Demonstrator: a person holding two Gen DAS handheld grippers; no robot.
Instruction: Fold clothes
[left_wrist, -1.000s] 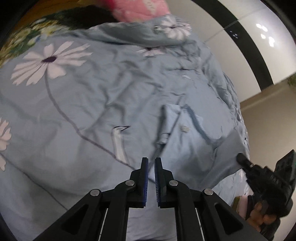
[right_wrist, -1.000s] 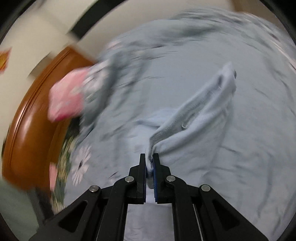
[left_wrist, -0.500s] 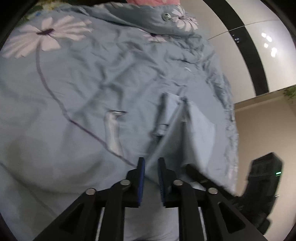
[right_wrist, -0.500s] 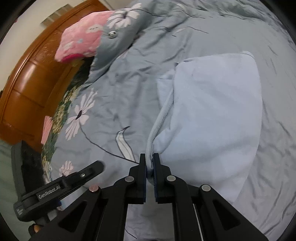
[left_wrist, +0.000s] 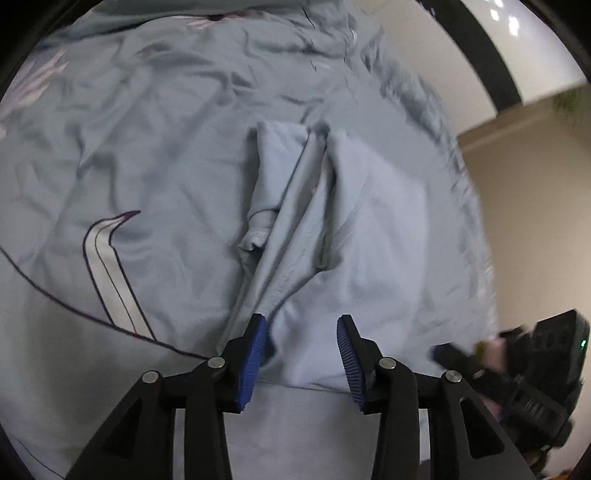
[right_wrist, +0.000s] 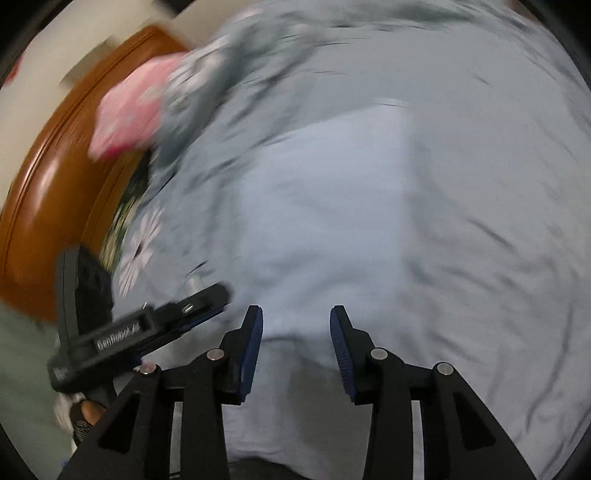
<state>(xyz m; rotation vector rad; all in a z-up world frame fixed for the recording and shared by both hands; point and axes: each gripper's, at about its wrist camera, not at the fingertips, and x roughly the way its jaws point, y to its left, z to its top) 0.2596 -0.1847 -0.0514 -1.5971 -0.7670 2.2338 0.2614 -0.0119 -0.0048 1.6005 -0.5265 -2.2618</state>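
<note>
A pale blue garment (left_wrist: 373, 236) lies folded on the blue floral bedspread (left_wrist: 122, 155), with a sleeve and a raised fold running up its left side. My left gripper (left_wrist: 302, 341) is open and empty over the garment's near edge. In the right wrist view the same garment (right_wrist: 332, 192) lies flat as a rough rectangle. My right gripper (right_wrist: 296, 334) is open and empty just above its near edge. The left gripper's body (right_wrist: 140, 332) shows at the lower left there, and the right gripper's body (left_wrist: 524, 365) at the lower right of the left view.
A pink pillow (right_wrist: 129, 107) and a bunched floral duvet (right_wrist: 207, 77) lie at the head of the bed, by a brown wooden headboard (right_wrist: 48, 177). The bed's right edge (left_wrist: 476, 221) drops off toward a beige wall.
Both grippers have opened. The right one has let go of the garment edge it was holding, and the garment now lies flat on the bed. Both cameras have moved closer.
</note>
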